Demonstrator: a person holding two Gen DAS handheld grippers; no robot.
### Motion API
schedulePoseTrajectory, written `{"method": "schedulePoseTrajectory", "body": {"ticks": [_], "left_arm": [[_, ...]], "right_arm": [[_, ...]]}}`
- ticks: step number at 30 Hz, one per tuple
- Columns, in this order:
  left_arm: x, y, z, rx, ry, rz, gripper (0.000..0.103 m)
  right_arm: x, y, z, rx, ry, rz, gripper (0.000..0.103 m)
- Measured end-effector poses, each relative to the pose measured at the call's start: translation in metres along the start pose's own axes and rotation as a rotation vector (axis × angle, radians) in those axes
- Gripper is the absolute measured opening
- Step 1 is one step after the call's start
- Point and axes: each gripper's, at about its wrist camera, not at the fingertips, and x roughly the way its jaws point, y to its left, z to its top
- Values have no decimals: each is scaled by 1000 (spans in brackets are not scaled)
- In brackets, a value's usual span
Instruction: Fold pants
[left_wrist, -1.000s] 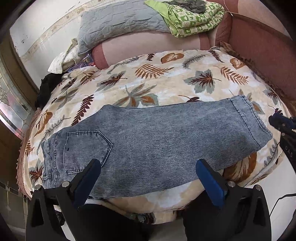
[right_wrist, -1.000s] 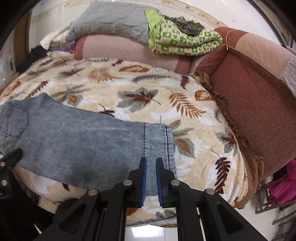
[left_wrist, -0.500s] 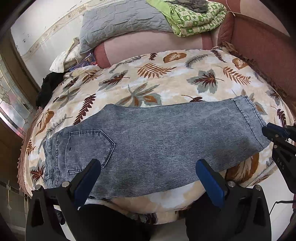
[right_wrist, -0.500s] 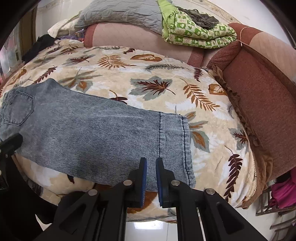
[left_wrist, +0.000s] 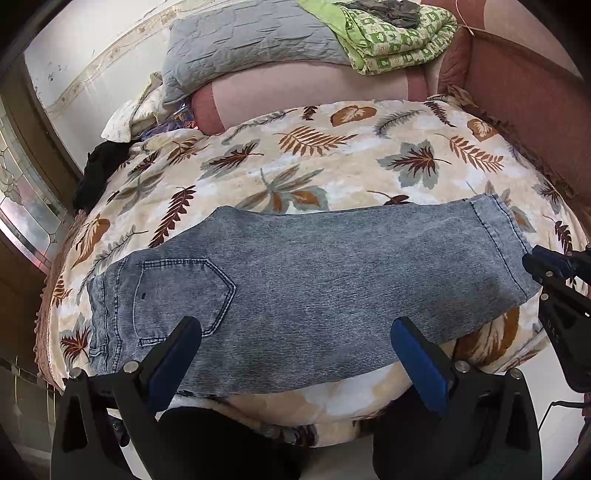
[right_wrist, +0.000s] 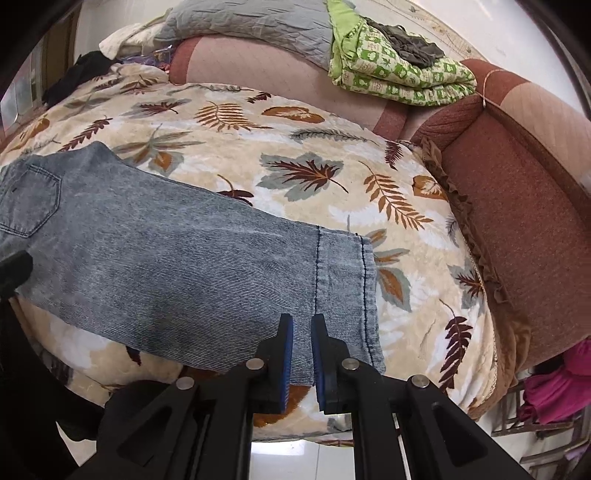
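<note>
Soft, limp denim pants (right_wrist: 177, 266) flat on leaf-print blanket (right_wrist: 295, 147), hem just ahead of pinched-shut, empty right gripper (right_wrist: 302, 325); left gripper (left_wrist: 295, 332) wide open, empty, nearer waistband; best grabbed at hem corner.

pants (left_wrist: 314, 280): one pair
grippers: two, left gripper (left_wrist: 295, 350) and right gripper (right_wrist: 302, 332)
leaf-print blanket (left_wrist: 332, 162): one
green quilt (right_wrist: 399, 70): one (folded)
grey pillow (left_wrist: 243, 44): one

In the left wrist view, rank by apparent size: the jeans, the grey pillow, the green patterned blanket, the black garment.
1. jeans
2. grey pillow
3. green patterned blanket
4. black garment

The jeans lie nearest the camera, which inflates them.
</note>
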Motion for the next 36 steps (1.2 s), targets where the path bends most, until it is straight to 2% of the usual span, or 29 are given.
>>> {"method": "schedulePoseTrajectory", "body": {"ticks": [10,11,12,13,15,18,20,22,24,27,29,32,34,36], "left_arm": [[13,6,-1,-2,20,20,102],[17,7,-2,-2,27,28,102],[23,9,-3,-4,37,43,102],[30,12,-4,-6,49,59,102],[48,17,-7,-9,75,103,102],[79,29,-13,-26,137,156,102],[97,32,-18,-31,189,156,102],[109,31,-23,-16,225,148,102],[107,32,-26,-21,207,140,102],[106,33,-23,-4,221,134,102],[100,36,-21,-14,214,139,102],[88,32,-16,-17,186,108,102],[79,25,-12,2,165,88,102],[72,16,-10,34,146,74,102]], "right_arm": [[4,8,2,-23,2,15,13],[8,7,1,-18,6,26,16],[12,6,-1,-9,11,42,25],[17,3,-3,4,15,62,38],[28,-4,-9,36,15,113,50],[43,-17,-23,90,-37,231,51],[57,-25,-36,122,-51,263,51],[72,-31,-45,156,-24,277,51],[68,-36,-52,158,-69,285,51],[65,-43,-55,125,-45,212,50],[60,-58,-55,169,-35,226,50],[46,-82,-54,240,-80,263,51],[43,-93,-51,273,-72,255,54],[47,-106,-50,320,-71,288,56]]}}
